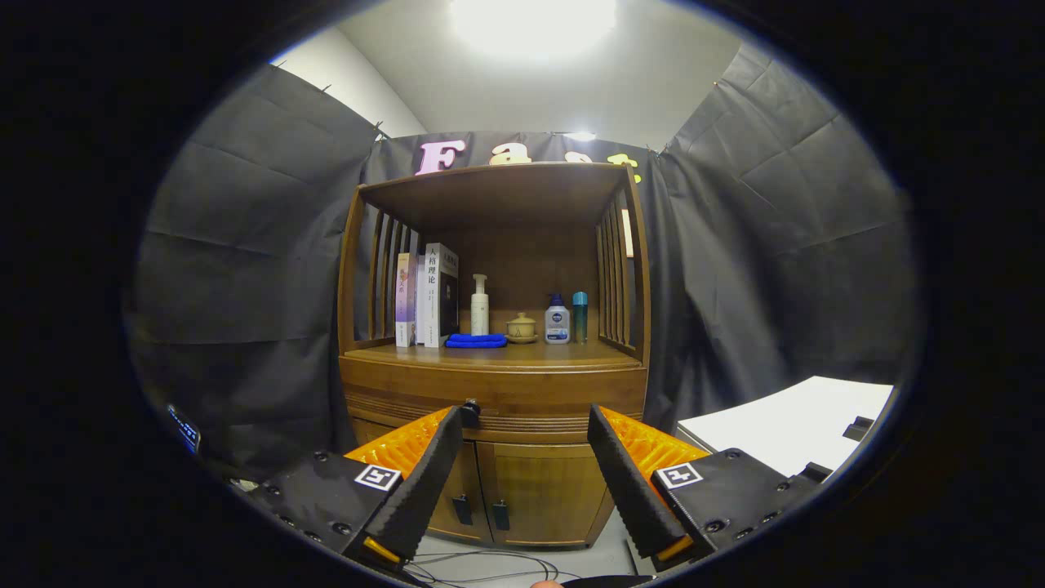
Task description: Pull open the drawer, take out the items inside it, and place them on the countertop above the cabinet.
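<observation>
Ahead of the fingers, the cabinet (494, 359) is standing with its drawer (490, 390) seemingly shut, its knob (470, 406) waiting untouched, while the claw (522, 482) is hovering wide and empty, everything still undone.

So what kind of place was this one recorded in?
Most likely a staged recording booth, not a real home: black cloth hangs as walls around a single wooden cabinet dressed with books and bottles. The gripper faces it from a distance, its fingers open, the drawer closed.
</observation>
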The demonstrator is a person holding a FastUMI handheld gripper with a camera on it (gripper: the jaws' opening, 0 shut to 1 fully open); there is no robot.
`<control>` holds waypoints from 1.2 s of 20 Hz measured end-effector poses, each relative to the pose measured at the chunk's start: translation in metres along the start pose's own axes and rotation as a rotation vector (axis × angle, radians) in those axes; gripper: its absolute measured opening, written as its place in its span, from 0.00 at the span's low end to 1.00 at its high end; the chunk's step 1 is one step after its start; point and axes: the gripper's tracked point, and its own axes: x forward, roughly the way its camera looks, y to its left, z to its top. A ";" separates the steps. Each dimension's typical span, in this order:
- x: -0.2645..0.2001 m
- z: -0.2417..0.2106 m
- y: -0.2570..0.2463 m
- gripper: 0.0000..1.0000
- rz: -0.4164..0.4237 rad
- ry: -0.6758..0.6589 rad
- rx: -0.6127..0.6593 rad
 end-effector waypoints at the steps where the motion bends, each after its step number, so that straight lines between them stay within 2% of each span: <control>1: -0.001 0.002 0.000 0.98 -0.002 -0.010 -0.004; 15: 0.008 0.004 -0.007 0.98 -0.032 0.000 -0.010; 19: 0.025 0.019 -0.001 0.98 -0.041 -0.019 0.002; 24: 0.058 0.033 0.016 0.98 -0.021 -0.054 -0.047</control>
